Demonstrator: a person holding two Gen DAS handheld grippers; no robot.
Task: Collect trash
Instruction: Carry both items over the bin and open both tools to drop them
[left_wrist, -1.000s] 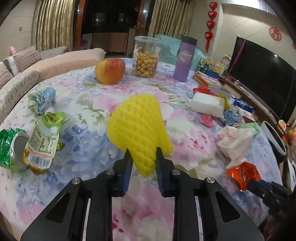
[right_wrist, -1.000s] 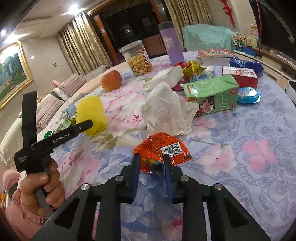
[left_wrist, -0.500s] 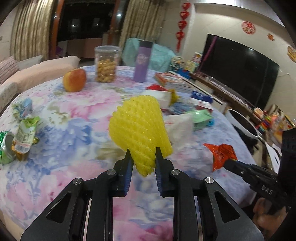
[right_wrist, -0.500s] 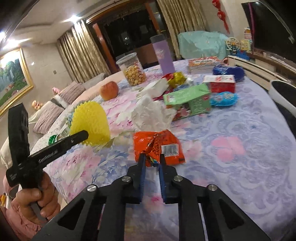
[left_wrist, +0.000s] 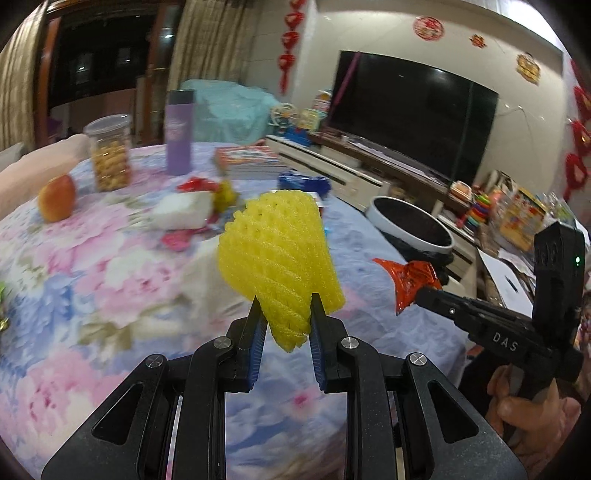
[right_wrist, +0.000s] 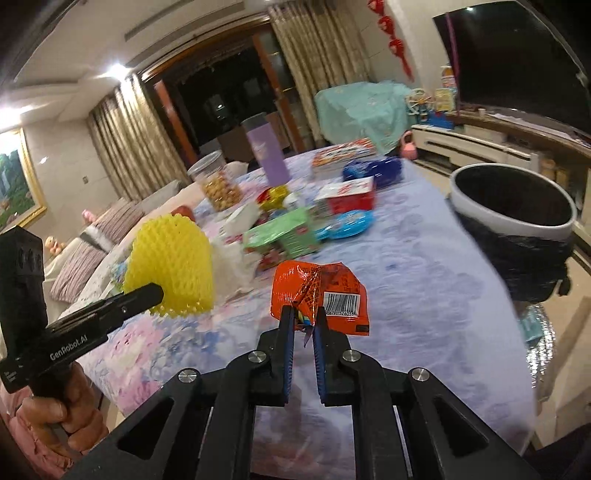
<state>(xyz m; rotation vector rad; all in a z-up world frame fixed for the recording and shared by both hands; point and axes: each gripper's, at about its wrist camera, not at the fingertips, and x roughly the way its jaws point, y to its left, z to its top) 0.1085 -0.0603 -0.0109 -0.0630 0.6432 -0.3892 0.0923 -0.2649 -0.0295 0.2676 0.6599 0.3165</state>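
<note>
Fingers of both handheld grippers are clamping litter above a flower-print table (left_wrist: 110, 266) as a living-room clean-up is under way: the left gripper (left_wrist: 284, 325) is pinching the lower tip of a yellow foam fruit net (left_wrist: 275, 258), and the right gripper (right_wrist: 303, 321) is squeezing the crumpled edge of an orange snack wrapper (right_wrist: 317, 291), its barcode facing the lens. Both pieces are hanging clear of the cloth, out toward the table's edge, with a white-rimmed bin (right_wrist: 513, 218) lined in black standing just beyond that edge on the right. Judging by its open lattice, the foam net is looking feather-light and springy, likely to compress and spring back, so a hold low on its gathered end, as here, is seeming the secure one. The foil wrapper is appearing thin, slick and limp, prone to sliding out of smooth pads unless a folded, bunched seam is being caught. Neither is looking fragile. Other rubbish is waiting on the cloth, including a white crumpled tissue (right_wrist: 236, 262), a green carton (right_wrist: 284, 236) and a blue packet (right_wrist: 351, 223), while an apple (left_wrist: 57, 197), a jar of snacks (left_wrist: 109, 155) and a purple flask (left_wrist: 179, 131) are sitting farther back and are seeming not to be trash
</note>
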